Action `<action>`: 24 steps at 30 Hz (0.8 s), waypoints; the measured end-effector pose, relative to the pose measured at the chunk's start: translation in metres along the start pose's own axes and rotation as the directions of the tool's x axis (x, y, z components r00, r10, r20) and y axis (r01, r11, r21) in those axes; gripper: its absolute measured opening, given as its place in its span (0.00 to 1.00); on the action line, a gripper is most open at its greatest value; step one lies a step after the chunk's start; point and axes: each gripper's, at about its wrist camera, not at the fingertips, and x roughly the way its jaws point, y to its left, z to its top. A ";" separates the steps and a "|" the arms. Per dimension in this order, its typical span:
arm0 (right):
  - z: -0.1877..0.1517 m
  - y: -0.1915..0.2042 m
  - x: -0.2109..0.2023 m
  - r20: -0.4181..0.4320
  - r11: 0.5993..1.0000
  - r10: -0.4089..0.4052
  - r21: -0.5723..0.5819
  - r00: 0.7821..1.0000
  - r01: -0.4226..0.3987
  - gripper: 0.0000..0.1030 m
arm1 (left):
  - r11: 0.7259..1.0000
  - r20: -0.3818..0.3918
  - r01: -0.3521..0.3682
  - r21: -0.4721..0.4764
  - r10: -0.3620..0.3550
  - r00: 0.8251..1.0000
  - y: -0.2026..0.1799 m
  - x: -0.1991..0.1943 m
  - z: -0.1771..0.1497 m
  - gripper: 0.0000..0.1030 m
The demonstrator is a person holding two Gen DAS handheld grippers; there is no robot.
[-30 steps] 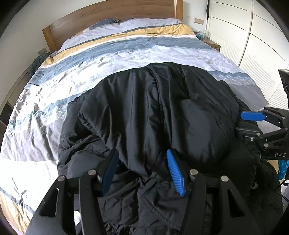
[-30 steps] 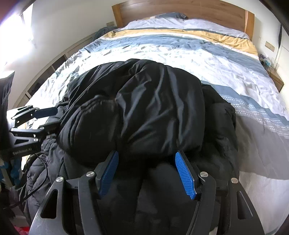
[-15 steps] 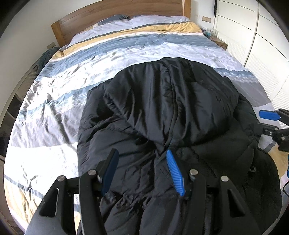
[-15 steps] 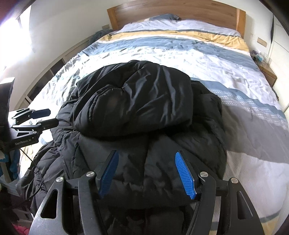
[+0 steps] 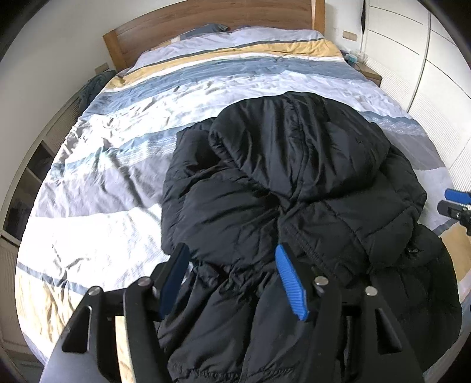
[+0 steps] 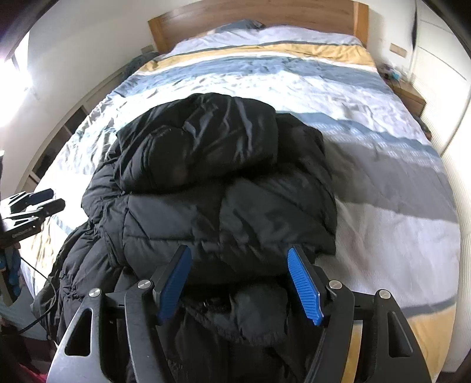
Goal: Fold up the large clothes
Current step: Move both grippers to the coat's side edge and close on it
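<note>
From the left wrist view, a black puffer jacket (image 5: 282,200) lies bunched on the striped duvet (image 5: 123,165) at the foot end of the bed, far from the wooden headboard (image 5: 206,26), with its upper part folded back over the rest into a rounded mound. The left gripper (image 5: 232,280) hangs over the jacket's near hem with its blue pads spread wide and nothing between them. The right gripper (image 5: 454,203) shows only as a tip at the jacket's right edge, too little to tell its opening. From the right wrist view, the jacket (image 6: 223,188) sits heaped on the duvet (image 6: 382,176), its lower part trailing off the foot of the bed. The right gripper (image 6: 240,282) stands wide open over the near fabric, holding nothing. The left gripper (image 6: 36,200) sits off the jacket's left side, pads apart.
</note>
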 end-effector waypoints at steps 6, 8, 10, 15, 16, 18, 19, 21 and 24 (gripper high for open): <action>-0.013 0.005 -0.004 -0.015 1.000 -0.013 0.017 1.000 0.013 0.67 | 1.000 -0.007 -0.006 -0.011 0.005 1.000 0.011 -0.010 -0.014 0.59; -0.017 0.007 -0.006 -0.019 1.000 -0.019 0.015 1.000 0.019 0.68 | 1.000 -0.010 -0.011 -0.014 0.011 1.000 0.015 -0.013 -0.018 0.59; -0.020 0.008 -0.008 -0.022 1.000 -0.023 0.015 0.999 0.023 0.68 | 1.000 -0.012 -0.016 -0.019 0.016 1.000 0.018 -0.016 -0.022 0.59; -0.026 0.006 -0.013 -0.029 0.999 -0.035 0.023 0.999 0.036 0.69 | 0.999 -0.020 -0.033 -0.040 0.032 0.999 0.031 -0.022 -0.032 0.59; -0.028 0.006 -0.014 -0.030 0.999 -0.039 0.026 0.999 0.040 0.69 | 0.998 -0.022 -0.034 -0.046 0.033 0.999 0.033 -0.023 -0.034 0.59; -0.031 0.004 -0.015 -0.033 0.998 -0.045 0.035 0.998 0.046 0.69 | 0.998 -0.025 -0.035 -0.057 0.034 0.999 0.037 -0.025 -0.037 0.59; -0.033 0.003 -0.016 -0.035 0.998 -0.047 0.041 0.998 0.048 0.69 | 0.997 -0.028 -0.038 -0.062 0.036 0.999 0.040 -0.026 -0.039 0.59; -0.035 0.001 -0.018 -0.036 0.998 -0.049 0.049 0.998 0.051 0.69 | 0.997 -0.033 -0.041 -0.071 0.039 0.999 0.044 -0.027 -0.043 0.59; -0.040 -0.003 -0.021 -0.043 0.997 -0.058 0.055 0.997 0.060 0.70 | 0.996 -0.040 -0.048 -0.076 0.045 0.998 0.047 -0.028 -0.049 0.59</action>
